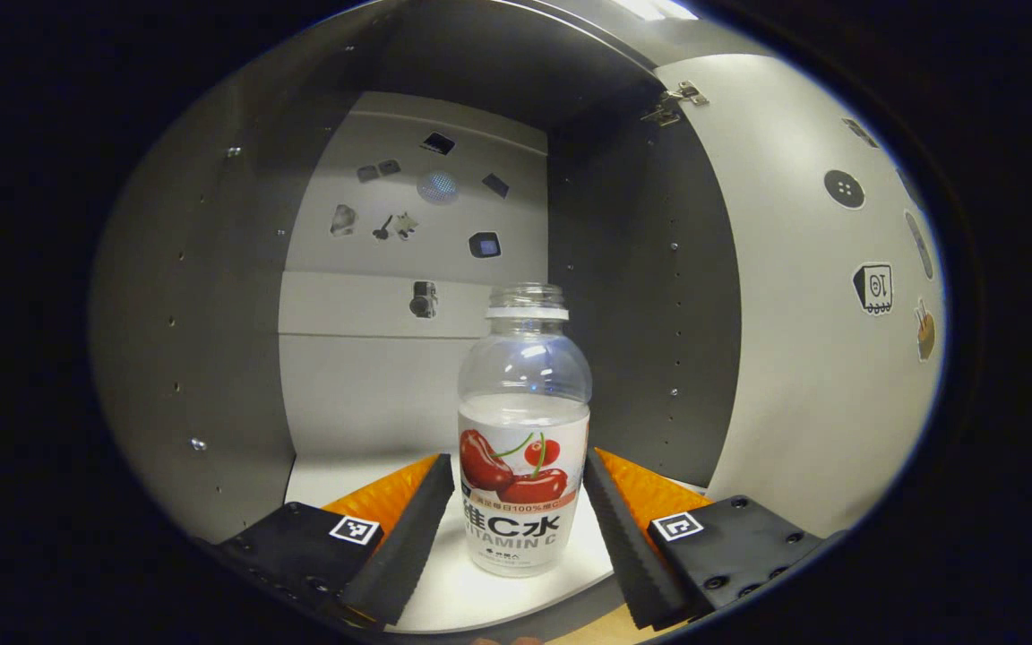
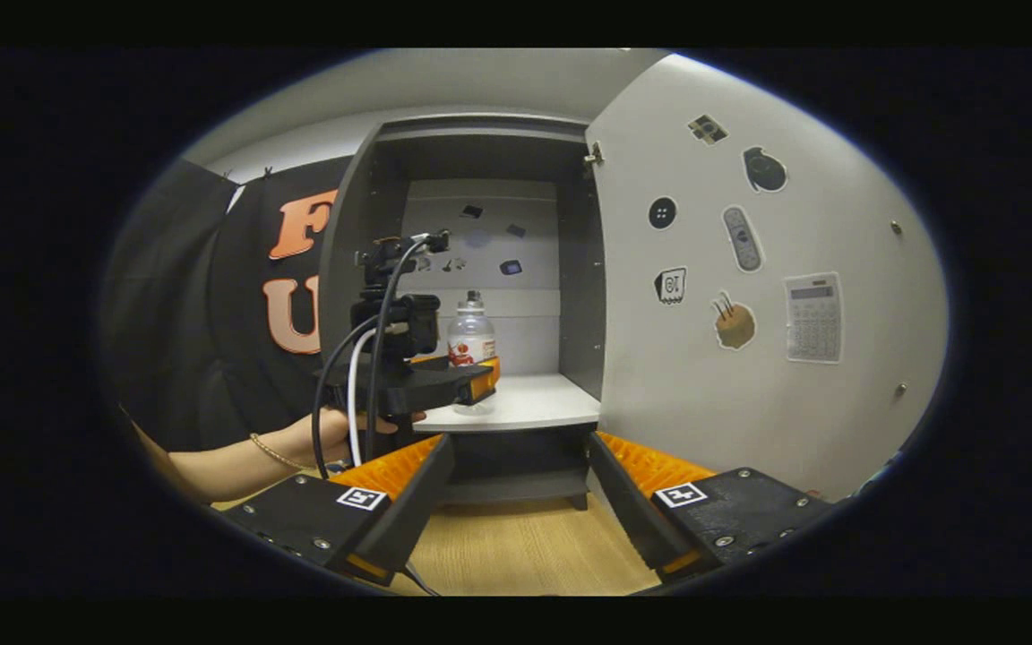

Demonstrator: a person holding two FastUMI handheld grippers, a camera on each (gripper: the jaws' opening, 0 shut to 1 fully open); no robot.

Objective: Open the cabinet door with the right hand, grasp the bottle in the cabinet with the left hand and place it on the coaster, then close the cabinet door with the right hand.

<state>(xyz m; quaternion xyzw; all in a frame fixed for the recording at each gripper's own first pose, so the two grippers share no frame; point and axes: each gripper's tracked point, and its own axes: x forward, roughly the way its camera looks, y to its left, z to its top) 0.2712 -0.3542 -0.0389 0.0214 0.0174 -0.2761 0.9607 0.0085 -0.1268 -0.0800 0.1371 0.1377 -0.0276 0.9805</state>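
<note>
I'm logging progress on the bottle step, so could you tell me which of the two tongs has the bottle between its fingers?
The left tongs: their fingers flank the clear, red-labelled plastic bottle; the right tongs hang open outside.

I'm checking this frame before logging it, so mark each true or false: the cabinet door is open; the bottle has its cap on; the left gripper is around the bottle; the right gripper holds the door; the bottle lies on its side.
1. The grey cabinet door with stickers is open. True.
2. The clear plastic bottle with a cherry label has its cap on. False: its neck is open, no cap.
3. The left gripper has a finger either side of the bottle. True; contact is unclear.
4. The right gripper holds the door. False: it is open and empty, above the wooden tabletop.
5. The bottle lies on its side. False: it stands upright on the white shelf.
</note>
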